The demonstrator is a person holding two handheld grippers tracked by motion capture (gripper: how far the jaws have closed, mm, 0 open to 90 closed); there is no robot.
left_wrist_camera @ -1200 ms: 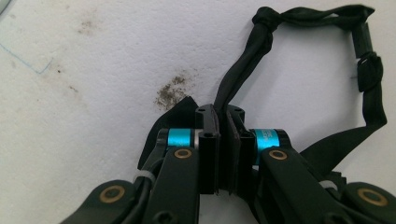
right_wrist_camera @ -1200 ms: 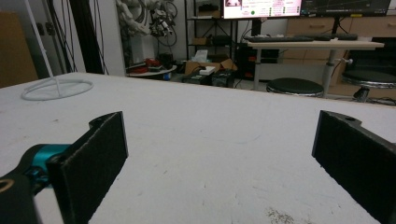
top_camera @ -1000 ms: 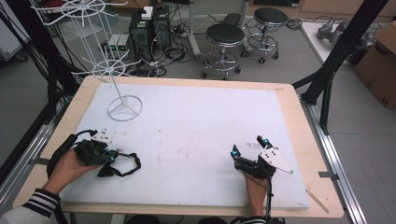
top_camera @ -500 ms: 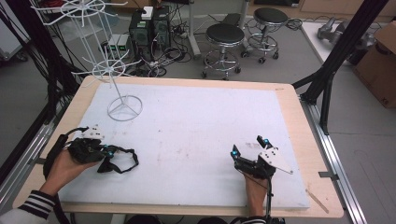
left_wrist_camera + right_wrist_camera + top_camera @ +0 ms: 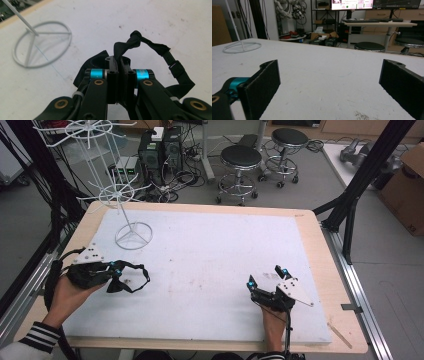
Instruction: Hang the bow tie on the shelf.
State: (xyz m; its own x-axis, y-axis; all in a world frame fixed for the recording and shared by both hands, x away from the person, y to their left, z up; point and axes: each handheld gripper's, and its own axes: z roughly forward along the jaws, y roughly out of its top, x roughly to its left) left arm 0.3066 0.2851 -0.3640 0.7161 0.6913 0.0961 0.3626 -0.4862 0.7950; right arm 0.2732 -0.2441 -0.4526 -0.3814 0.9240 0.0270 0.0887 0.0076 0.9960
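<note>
A black strap (image 5: 134, 279) with a knotted loop (image 5: 152, 46) is pinched in my left gripper (image 5: 114, 271), whose jaws are shut on it (image 5: 119, 62) just above the white mat at the left. The rest of the strap hangs down to the mat, to the right of the jaws. A white wire rack (image 5: 112, 195) stands at the back left on a ring base (image 5: 41, 45), a short way beyond the left gripper. My right gripper (image 5: 265, 276) rests low over the mat near the front right, open, with nothing between its pads (image 5: 265, 82).
The white mat (image 5: 215, 245) covers most of a wooden table (image 5: 320, 245). The rack's ring base (image 5: 242, 47) lies far off to the right gripper's left. Stools (image 5: 240, 157) and computer cases (image 5: 160, 147) stand on the floor behind the table.
My left gripper has shifted slightly left and away from the front edge, carrying the strap with it. The right gripper has stayed put.
</note>
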